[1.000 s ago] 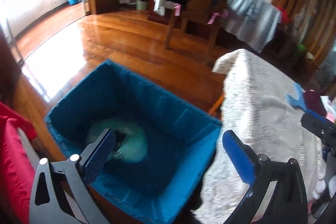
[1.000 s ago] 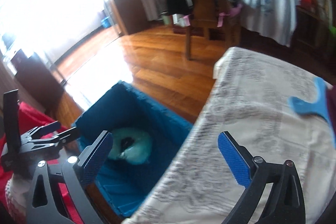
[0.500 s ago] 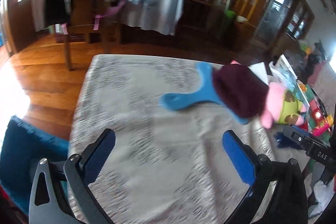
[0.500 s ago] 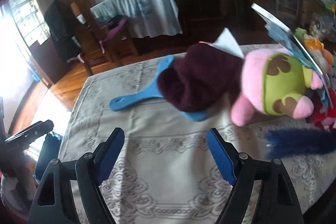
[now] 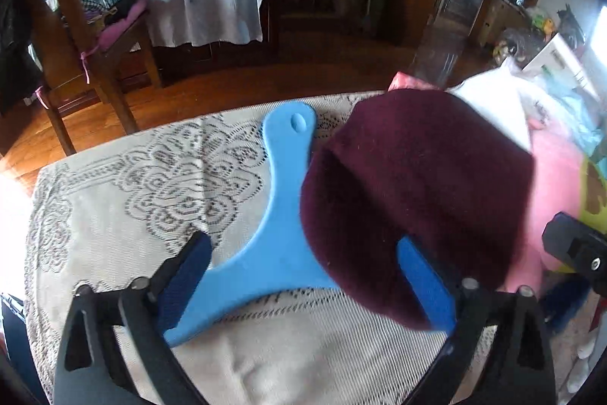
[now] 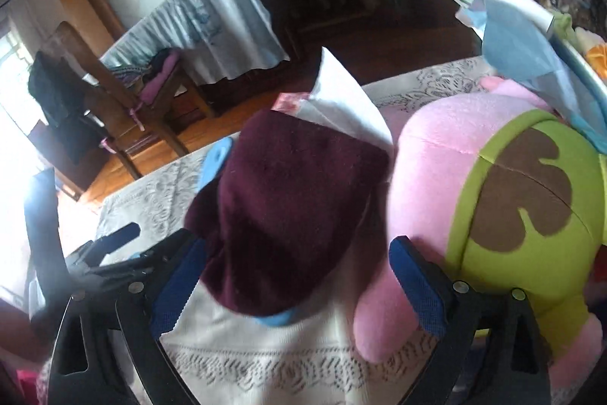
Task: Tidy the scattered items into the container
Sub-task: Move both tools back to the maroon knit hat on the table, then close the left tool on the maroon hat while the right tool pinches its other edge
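Both grippers hang spread and empty over the lace-covered table [image 5: 114, 200], where a maroon knit hat [image 5: 413, 192] lies partly on a flat blue plastic paddle [image 5: 280, 215] toward the far edge. The left gripper [image 5: 303, 272] frames the paddle's wide end and the hat's brim; the right gripper [image 6: 296, 276] brackets the hat, a pink-and-green plush toy [image 6: 493, 215] touching its right finger. The hat looks soft and light, likely best pinched at a bunched fold; the paddle seems stiff and thin, probably easier taken by its handle
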A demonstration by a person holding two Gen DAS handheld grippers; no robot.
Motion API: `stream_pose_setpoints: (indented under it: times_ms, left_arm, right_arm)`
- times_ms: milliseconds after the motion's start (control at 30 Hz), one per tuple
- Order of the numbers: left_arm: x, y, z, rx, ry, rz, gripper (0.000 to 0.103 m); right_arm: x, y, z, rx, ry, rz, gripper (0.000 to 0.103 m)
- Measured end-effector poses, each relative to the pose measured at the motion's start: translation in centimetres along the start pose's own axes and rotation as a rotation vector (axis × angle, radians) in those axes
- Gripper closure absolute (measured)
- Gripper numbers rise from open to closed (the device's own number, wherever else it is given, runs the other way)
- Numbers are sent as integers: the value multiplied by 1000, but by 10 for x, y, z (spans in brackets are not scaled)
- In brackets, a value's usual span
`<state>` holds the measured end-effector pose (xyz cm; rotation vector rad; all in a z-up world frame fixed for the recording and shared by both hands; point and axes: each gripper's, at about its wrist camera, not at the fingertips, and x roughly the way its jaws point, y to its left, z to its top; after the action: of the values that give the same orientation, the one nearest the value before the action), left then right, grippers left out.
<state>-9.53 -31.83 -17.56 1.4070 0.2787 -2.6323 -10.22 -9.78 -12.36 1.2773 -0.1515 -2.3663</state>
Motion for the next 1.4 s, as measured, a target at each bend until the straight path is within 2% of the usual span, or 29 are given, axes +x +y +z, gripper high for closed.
stream_pose_setpoints:
  times_ms: [33,67,100,133,167,233,267,333,433,500,533,567,600,700,767,833,967,1033,1100,1133,1167,1200,1233,1267,1300,1333,1400]
  left_arm:
    - [8,1,-4,-2,31,-12,23]
    - [17,-1,-5,-3,68,-21,30]
    - [17,-1,-7,-12,64,-43,39]
    - [16,-1,-9,-22,60,-66,57]
    - [15,-1,-10,-31,56,-88,70]
    - [6,0,-12,-42,39,-90,86]
    - [3,1,-13,-33,30,-82,90]
    - [-4,4,-16,-11,29,-59,91]
    - [-8,13,-18,-29,41,-74,91]
    - [-15,15,-21,-45,31,-76,92]
    - [-23,18,-24,-44,24,-82,92]
    - [-30,20,-27,-43,18,-87,92]
    - [-38,22,-34,-36,19,-77,92]
    - [-60,29,-54,-24,23,-54,92]
    - [-75,35,-72,-26,29,-39,92]
    - [-90,40,-91,-34,43,-29,92]
    - [-110,46,-129,-61,84,-19,92]
    - [-114,47,-137,-70,79,-4,92]
    - [-117,51,-138,-84,75,-9,90]
    - [-121,53,-138,-103,70,-17,86]
    - [-123,55,-136,-108,63,-16,84]
    - [-125,57,-135,-111,55,-15,78]
    - [-130,58,-132,-105,35,-1,65]
    - [-135,60,-129,-100,15,11,55]
    - [-136,63,-126,-99,5,16,30]
    - [-139,66,-123,-105,-13,19,12]
    - [-136,69,-118,-115,-25,24,11]
  right_arm:
    - [2,1,1,-3,-7,-16,5]
    - [5,2,1,-5,-13,-31,5]
    - [7,5,1,-9,-11,-30,5]
    - [9,7,0,-12,-9,-29,5]
    - [11,10,-1,-15,-7,-27,5]
    - [16,15,-2,-22,-4,-24,5]
    - [18,18,-3,-25,-2,-23,5]
    - [24,18,-3,-3,7,-35,5]
    - [35,14,0,9,18,-96,5]
    - [46,23,0,-26,73,-42,6]
    - [51,26,-3,-42,95,-40,17]
    - [55,30,-6,-58,117,-39,43]
    - [59,32,-9,-71,138,-36,52]
    - [48,34,-25,-65,163,23,56]
    - [33,37,-42,-77,175,67,64]
    - [17,43,-62,-88,198,114,64]
    - [-4,46,-89,-89,222,139,63]
    - [-10,42,-93,-70,212,130,61]
    - [-16,37,-93,-51,195,122,52]
    - [-17,36,-90,-50,187,122,47]
    - [-18,35,-86,-49,179,121,34]
    - [-19,33,-82,-45,171,110,23]
    - [-19,33,-78,-41,165,104,0]
    - [-19,32,-73,-38,154,108,0]
    - [-18,31,-70,-35,150,111,0]
    - [-18,30,-68,-33,145,115,0]
    - [-14,28,-63,-31,143,115,1]
